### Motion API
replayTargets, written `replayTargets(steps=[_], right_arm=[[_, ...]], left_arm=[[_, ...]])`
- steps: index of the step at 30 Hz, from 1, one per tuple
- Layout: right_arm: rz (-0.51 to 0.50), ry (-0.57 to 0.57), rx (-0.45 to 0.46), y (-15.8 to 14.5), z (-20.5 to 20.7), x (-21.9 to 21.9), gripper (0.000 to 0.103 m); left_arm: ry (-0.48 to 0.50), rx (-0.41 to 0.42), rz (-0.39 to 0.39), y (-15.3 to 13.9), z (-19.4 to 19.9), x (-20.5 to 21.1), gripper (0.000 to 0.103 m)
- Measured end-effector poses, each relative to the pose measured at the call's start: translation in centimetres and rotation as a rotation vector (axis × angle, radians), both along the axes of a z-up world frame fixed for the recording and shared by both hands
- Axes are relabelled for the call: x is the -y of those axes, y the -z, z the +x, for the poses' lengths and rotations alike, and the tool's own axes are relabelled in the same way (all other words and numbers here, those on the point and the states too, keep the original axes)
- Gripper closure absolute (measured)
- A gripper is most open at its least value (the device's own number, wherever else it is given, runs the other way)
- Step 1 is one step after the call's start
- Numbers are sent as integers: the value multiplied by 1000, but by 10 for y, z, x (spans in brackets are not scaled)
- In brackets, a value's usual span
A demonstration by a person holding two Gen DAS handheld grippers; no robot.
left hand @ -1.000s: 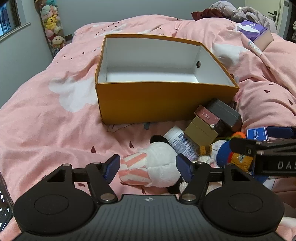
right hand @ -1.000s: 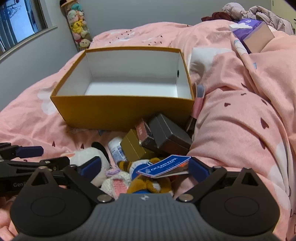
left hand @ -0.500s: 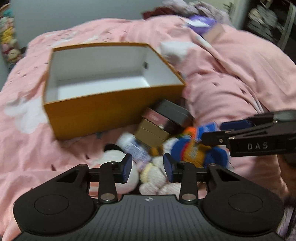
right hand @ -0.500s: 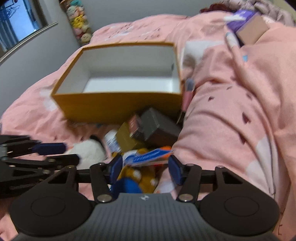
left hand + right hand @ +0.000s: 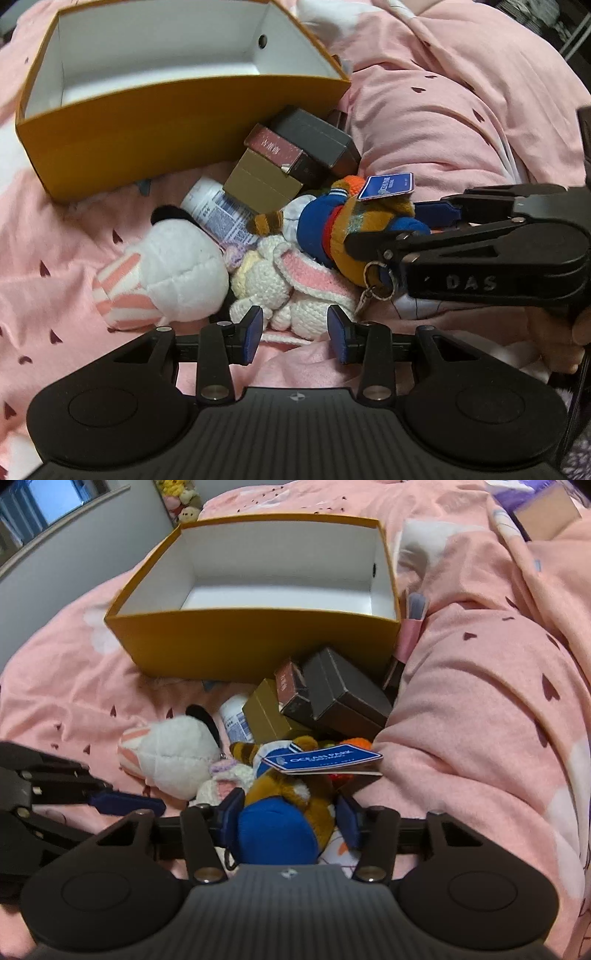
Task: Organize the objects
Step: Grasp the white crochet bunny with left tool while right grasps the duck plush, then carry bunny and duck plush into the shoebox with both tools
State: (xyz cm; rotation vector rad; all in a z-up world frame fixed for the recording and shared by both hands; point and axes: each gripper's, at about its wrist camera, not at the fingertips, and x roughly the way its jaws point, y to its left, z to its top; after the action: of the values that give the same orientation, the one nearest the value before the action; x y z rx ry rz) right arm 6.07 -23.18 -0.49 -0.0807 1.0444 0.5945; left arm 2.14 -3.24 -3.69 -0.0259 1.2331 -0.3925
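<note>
Setting: a bedroom in a home. A bed with a rumpled pink duvet printed with small dark hearts and white patches (image 5: 480,709) fills both views. At its far end, beside a grey wall, a column of small stuffed toys (image 5: 181,502) stands next to a window with a grey sill (image 5: 55,509). Plush toys, including a white plush with pink stripes (image 5: 166,273), lie on the bedding beside an open orange cardboard box with a white interior (image 5: 258,642).

A crocheted bunny (image 5: 291,288) is straddled by the opening left gripper (image 5: 295,330), pads apart from it. A tagged plush (image 5: 343,229) is clamped by the closing right gripper (image 5: 413,227).
</note>
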Motion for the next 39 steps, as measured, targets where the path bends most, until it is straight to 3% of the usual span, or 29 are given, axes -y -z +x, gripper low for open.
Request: replayTargets(steps=[6,9,11,14,17,22,27,32,39], right_arm=[[73,-37,167,-42,-14,10,53],[55,-34,239,-49,-12,8,53],[35,-31,194,-39,-6,5,53],[33,-14,57,-16,3,6,53],[121,49,-65,0,14,23,52],[181,74,-134,0,25,32,51],[206,80,-173,0,30,29,48],[193,75,-180,5,36,24,48],[184,70,-128,-3,28,23,53]], left_arm=[[-43,-81,-56,7,9,3,57],[-70,-141,-64,17,19,10,54],[-115,-207,-58,29,27,13,54],[-145,-251,-74,38,32,16,45],[-161,-265,-70,43,34,22,40],[-192,-332,-95,58,43,27,30],[-227,-395,-123,77,49,25,28],[-232,-354,-133,63,42,20,36],[-188,-209,-171,21,17,3,42]])
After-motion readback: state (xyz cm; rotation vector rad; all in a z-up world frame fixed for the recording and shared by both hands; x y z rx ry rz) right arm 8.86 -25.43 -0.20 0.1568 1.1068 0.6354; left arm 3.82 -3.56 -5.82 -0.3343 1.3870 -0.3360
